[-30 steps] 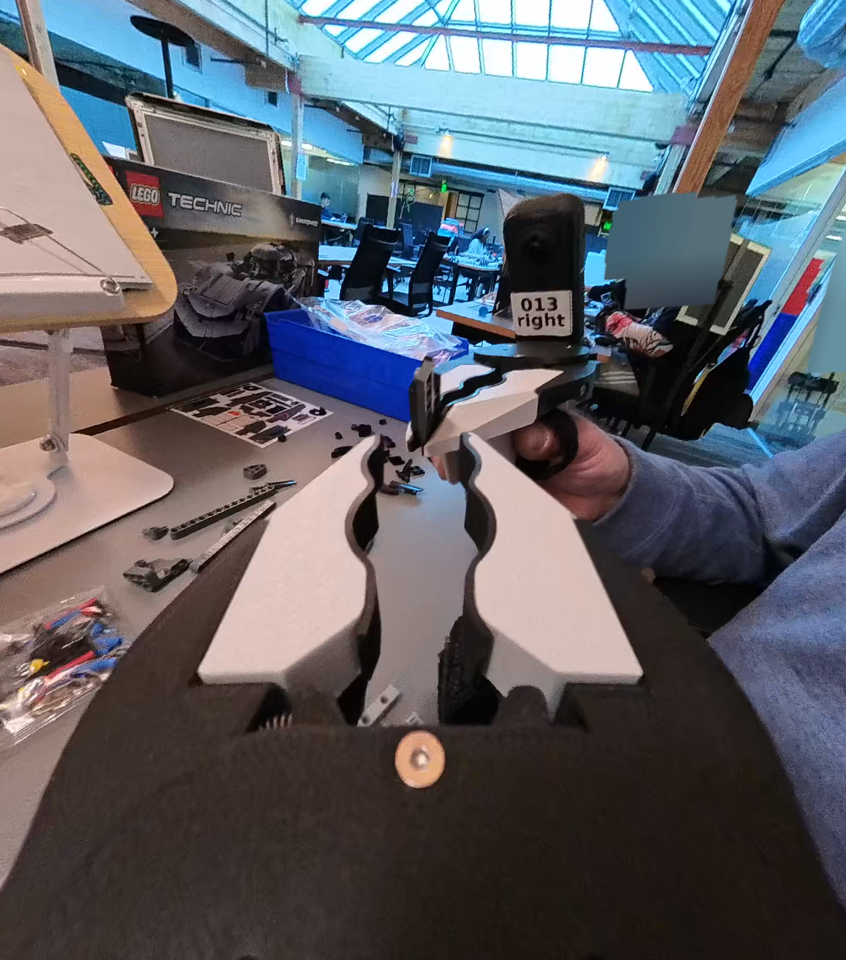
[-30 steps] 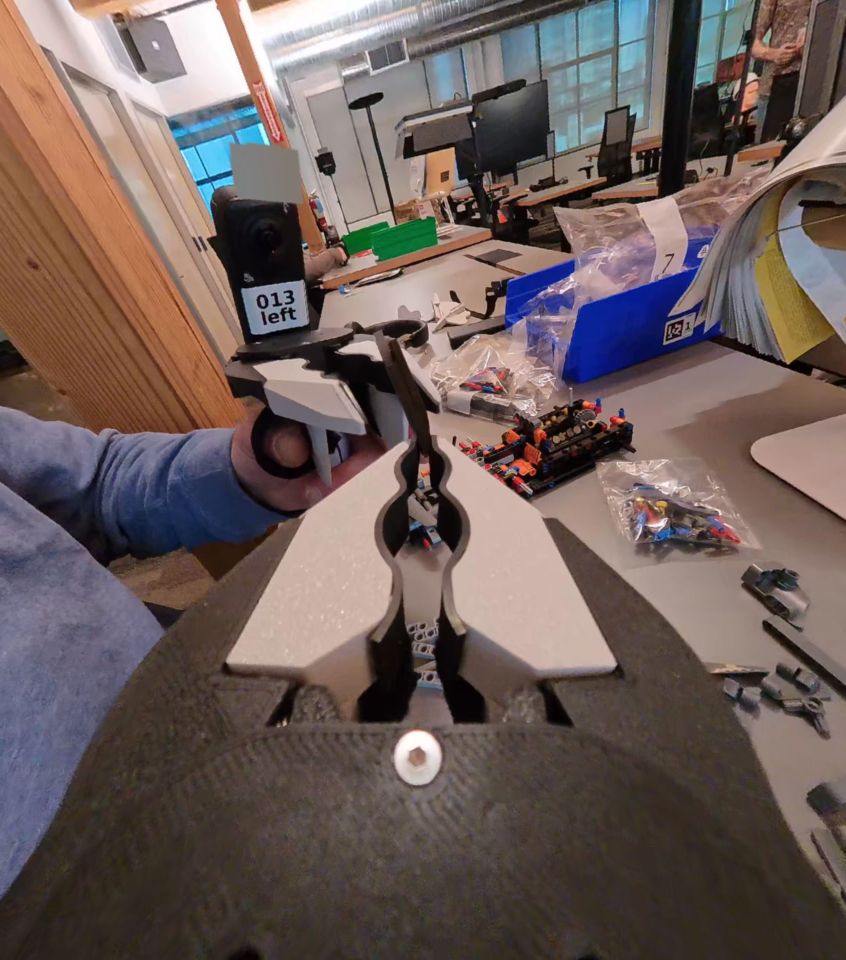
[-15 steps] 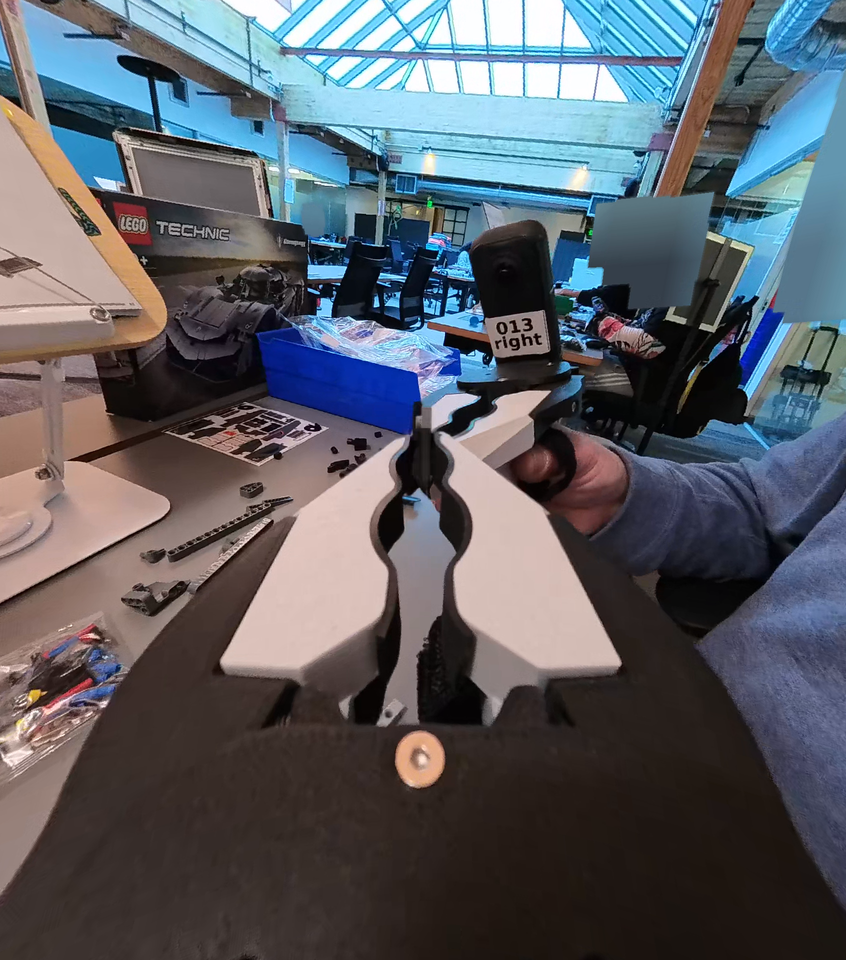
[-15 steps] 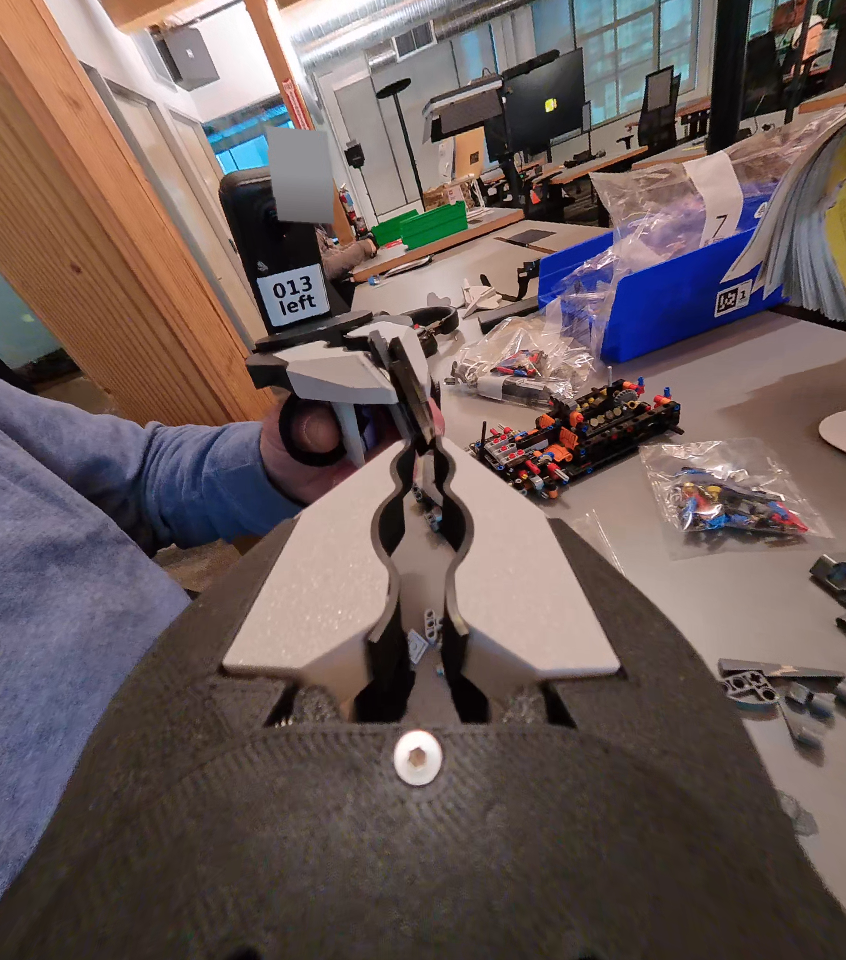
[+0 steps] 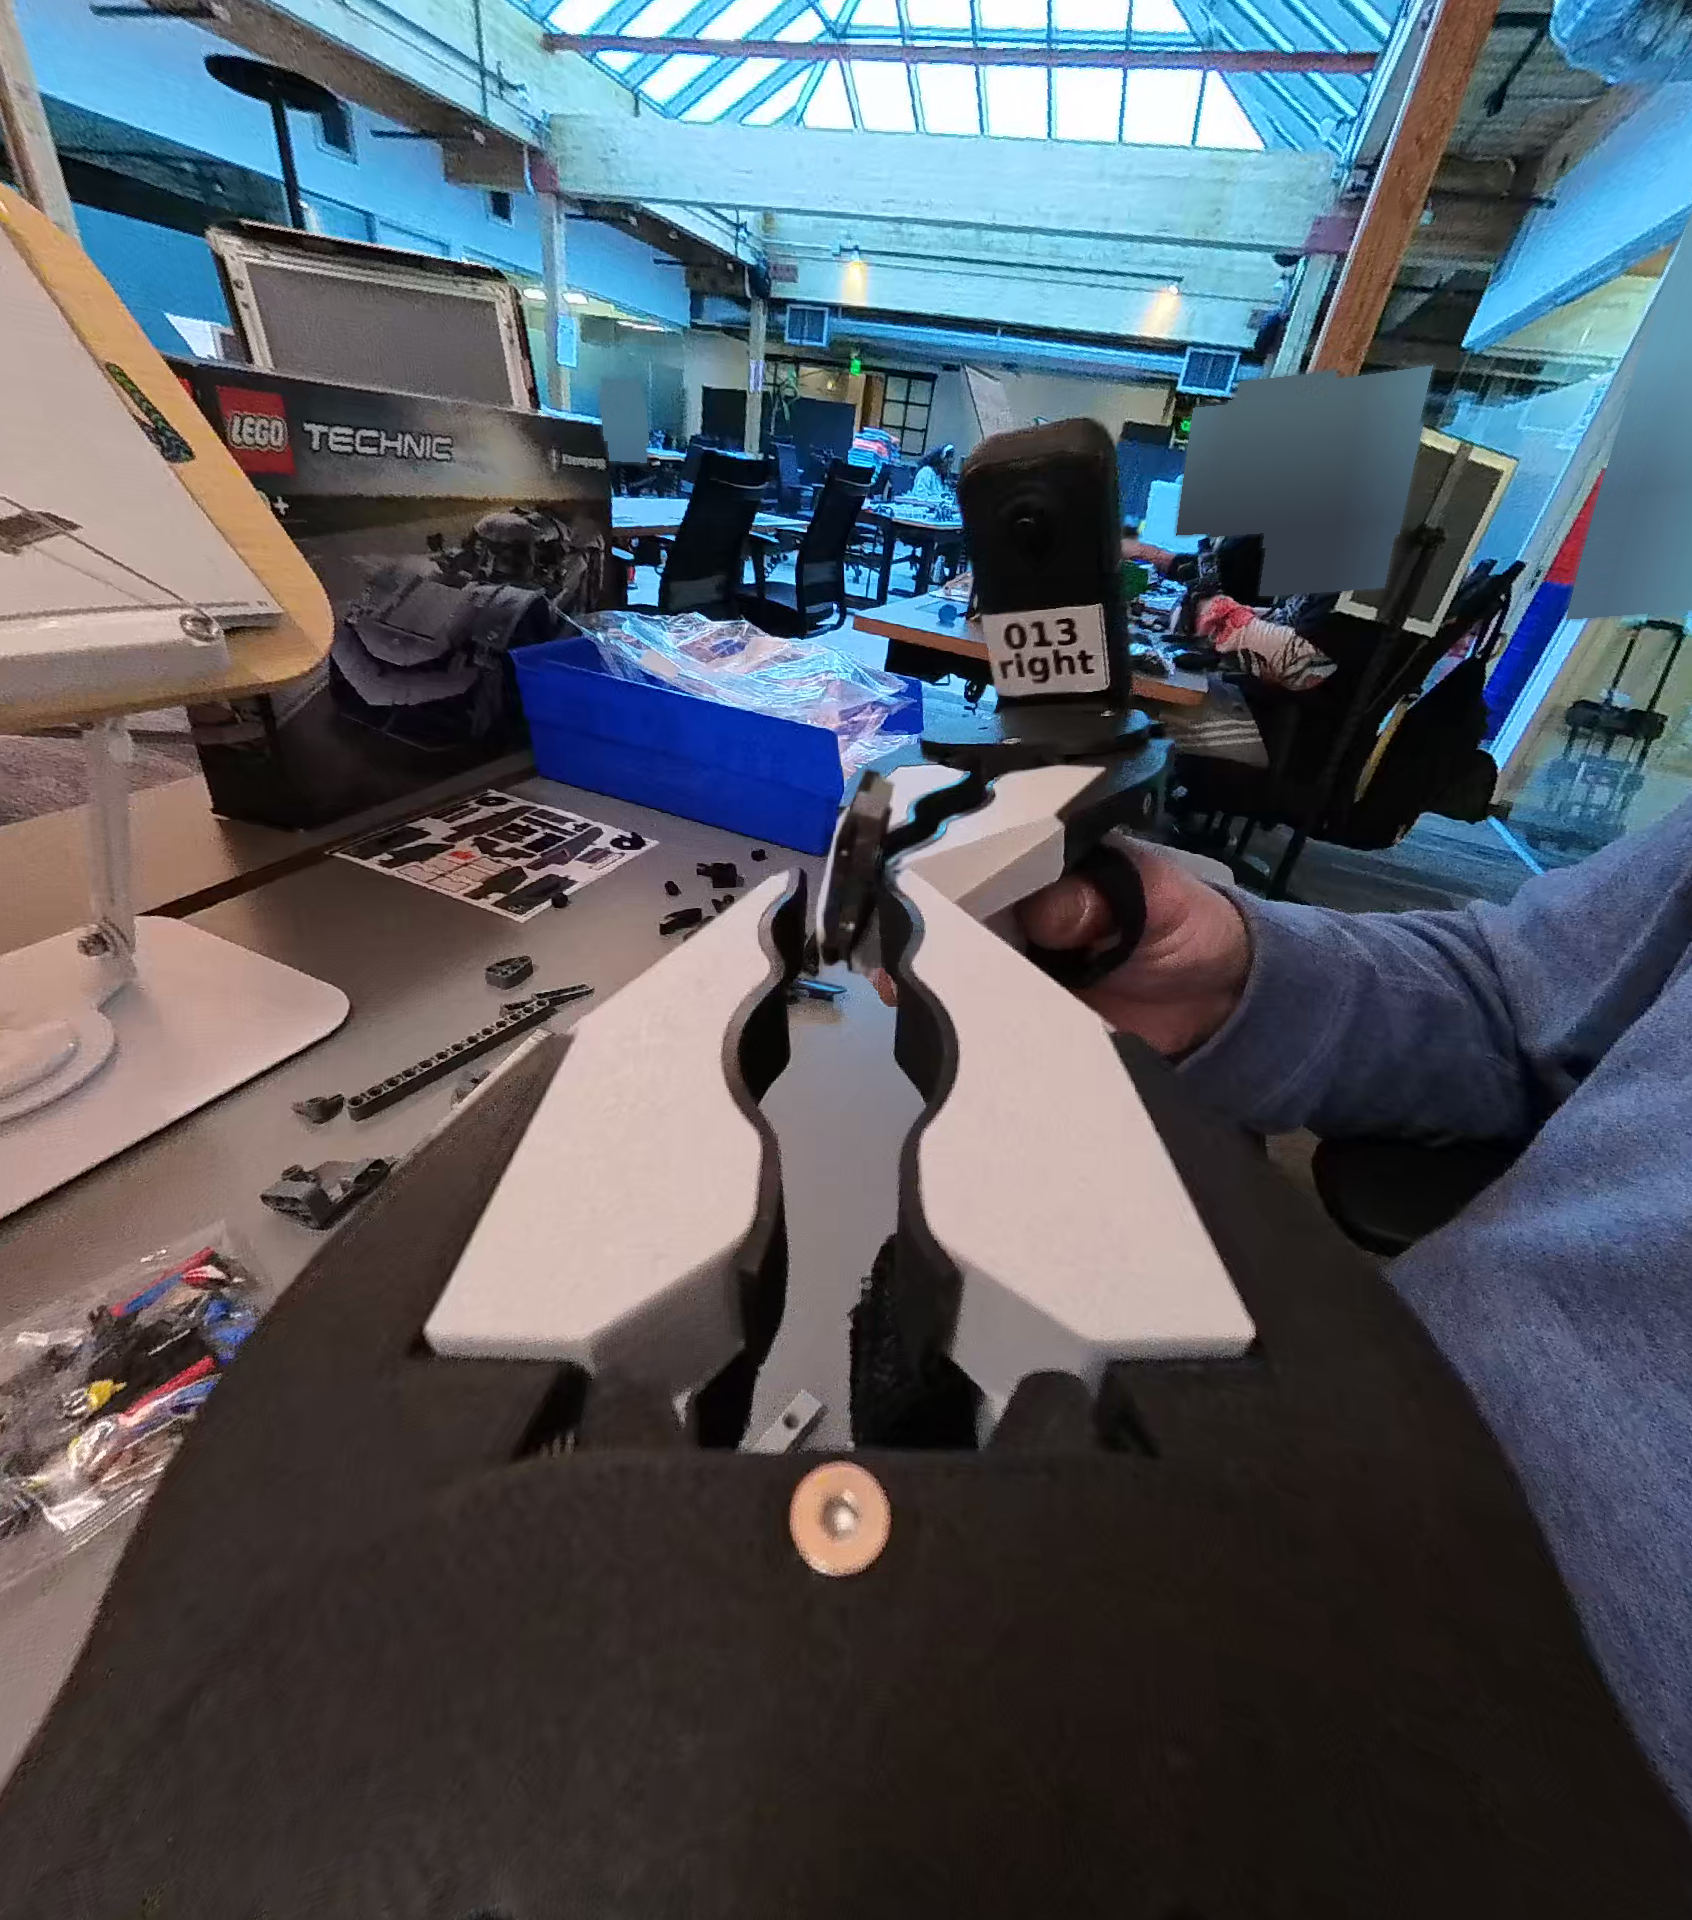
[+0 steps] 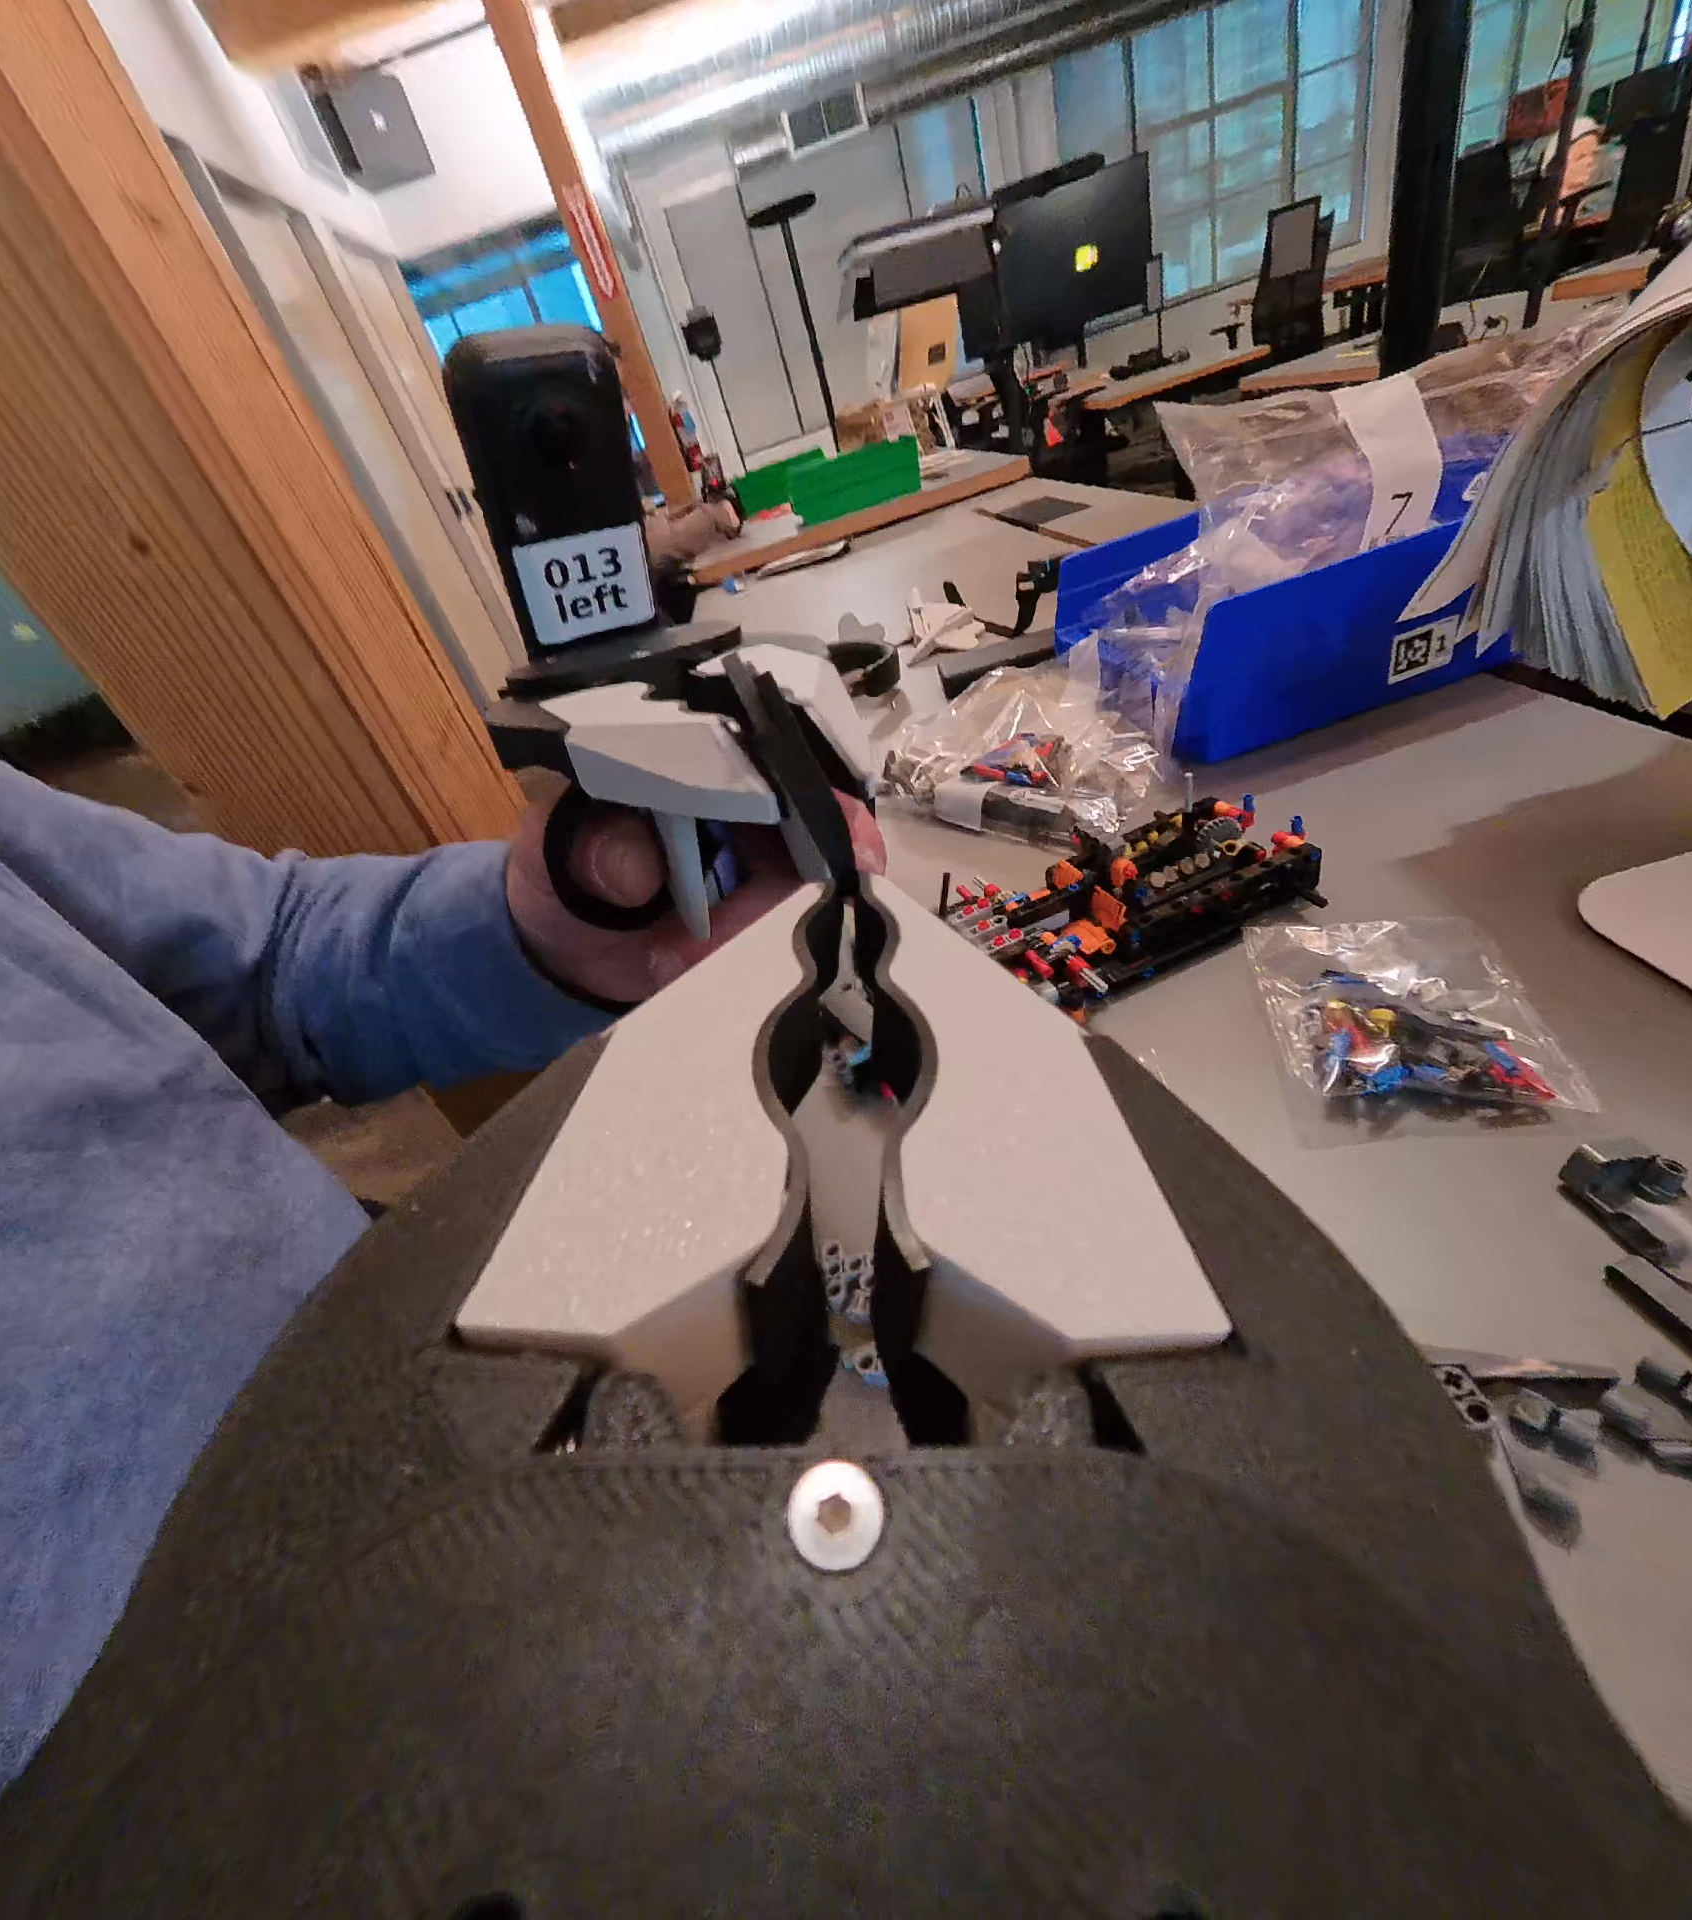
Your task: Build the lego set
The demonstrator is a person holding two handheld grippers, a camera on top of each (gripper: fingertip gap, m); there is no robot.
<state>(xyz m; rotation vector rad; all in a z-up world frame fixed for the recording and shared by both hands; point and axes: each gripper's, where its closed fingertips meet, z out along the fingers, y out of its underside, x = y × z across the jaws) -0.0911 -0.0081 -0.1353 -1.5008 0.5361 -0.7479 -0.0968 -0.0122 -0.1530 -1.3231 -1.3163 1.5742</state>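
Both grippers are held above the grey table [image 6: 1507, 790], tips meeting nose to nose. Left gripper [image 5: 840, 914]: its white fingers [image 5: 644, 1143] stand a little apart at the tips, and the tip of the right gripper [image 5: 852, 883] sits in that gap; whether the fingers press on it cannot be told. Right gripper, own view [image 6: 847, 914]: fingers drawn nearly together at the tips, with the dark fingertip of the left gripper [image 6: 800, 790] reaching into the narrow slot; actual clamping cannot be confirmed. No brick is visibly held by either.

Partly built model [image 6: 1133, 883], black with orange and red parts: on the table ahead and to the right of the right gripper's tips, well clear of them. Clear bag of small coloured parts [image 6: 1403, 1039]: just right of the model, nearer the camera. Loose dark pieces [image 6: 1631, 1184]: further right and close in. Blue bin [image 6: 1278, 644] with plastic bags: beyond the model.

From the left gripper: long black beam [image 5: 452, 1060] and small dark pieces lie to its left on the table; a second bag of parts [image 5: 83, 1392] sits left and nearer. Set box [image 5: 406, 582] and sticker sheet [image 5: 499, 852] stand ahead-left, with the blue bin [image 5: 676, 738] ahead.
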